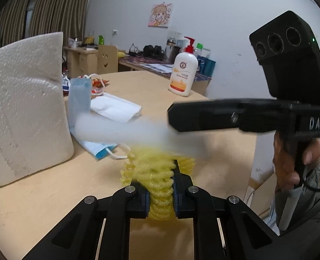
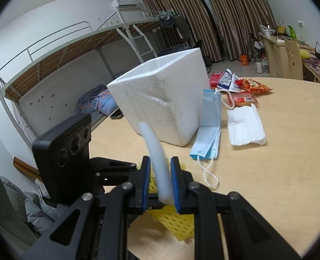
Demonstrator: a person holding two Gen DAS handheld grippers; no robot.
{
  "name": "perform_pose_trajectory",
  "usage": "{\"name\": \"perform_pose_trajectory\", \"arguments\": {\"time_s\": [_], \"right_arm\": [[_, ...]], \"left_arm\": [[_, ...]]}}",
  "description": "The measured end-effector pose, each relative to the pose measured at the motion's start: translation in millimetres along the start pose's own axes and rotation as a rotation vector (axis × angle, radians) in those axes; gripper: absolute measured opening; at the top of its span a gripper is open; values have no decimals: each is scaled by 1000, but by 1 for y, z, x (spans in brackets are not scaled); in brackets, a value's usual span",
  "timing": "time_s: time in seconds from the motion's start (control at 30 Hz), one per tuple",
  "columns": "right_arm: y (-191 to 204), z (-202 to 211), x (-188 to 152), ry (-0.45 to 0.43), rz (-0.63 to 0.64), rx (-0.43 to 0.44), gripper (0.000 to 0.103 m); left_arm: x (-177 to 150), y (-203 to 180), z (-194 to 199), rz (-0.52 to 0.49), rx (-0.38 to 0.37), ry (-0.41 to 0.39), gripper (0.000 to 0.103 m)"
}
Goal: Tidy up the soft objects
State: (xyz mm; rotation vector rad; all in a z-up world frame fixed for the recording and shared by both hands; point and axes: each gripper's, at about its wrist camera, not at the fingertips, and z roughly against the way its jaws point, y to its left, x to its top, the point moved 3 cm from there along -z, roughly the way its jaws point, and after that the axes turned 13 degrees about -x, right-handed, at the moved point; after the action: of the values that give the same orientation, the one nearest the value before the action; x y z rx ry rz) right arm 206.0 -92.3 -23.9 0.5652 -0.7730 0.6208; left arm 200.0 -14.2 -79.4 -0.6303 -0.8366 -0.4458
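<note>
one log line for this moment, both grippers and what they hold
left gripper: shut on yellow foam net | right gripper: white foam strip between fingers, grip unclear | foam box: on table

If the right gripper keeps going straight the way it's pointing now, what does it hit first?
Most likely the white foam box. The right gripper, holding a white foam strip, points at the box's near wall, and the strip's tip would arrive first. Depth is hard to judge.
</note>
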Motion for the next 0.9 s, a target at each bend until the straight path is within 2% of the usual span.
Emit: {"name": "perform_pose_trajectory", "arguments": {"time_s": [0.3, 0.4, 0.5, 0.7, 0.83, 0.9], "right_arm": [[0, 2, 0, -9, 16, -14, 22], [-9, -2, 0, -5, 2, -54, 22], [-21, -10, -3, 16, -2, -136, 22], [-28, -34, -2, 66, -36, -146, 23], [-21, -50, 1, 99, 31, -192, 23], [-18, -56, 1, 109, 91, -206, 33]], "left_arm": [[-5, -2, 16, -20, 21, -14, 16], [-4, 1, 19, -11, 36, -20, 16], [-4, 5, 23, 8, 37, -24, 16], [-7, 11, 35, 20, 52, -43, 16], [-9, 17, 47, 30, 58, -53, 16], [-11, 22, 54, 36, 65, -61, 16]]}}
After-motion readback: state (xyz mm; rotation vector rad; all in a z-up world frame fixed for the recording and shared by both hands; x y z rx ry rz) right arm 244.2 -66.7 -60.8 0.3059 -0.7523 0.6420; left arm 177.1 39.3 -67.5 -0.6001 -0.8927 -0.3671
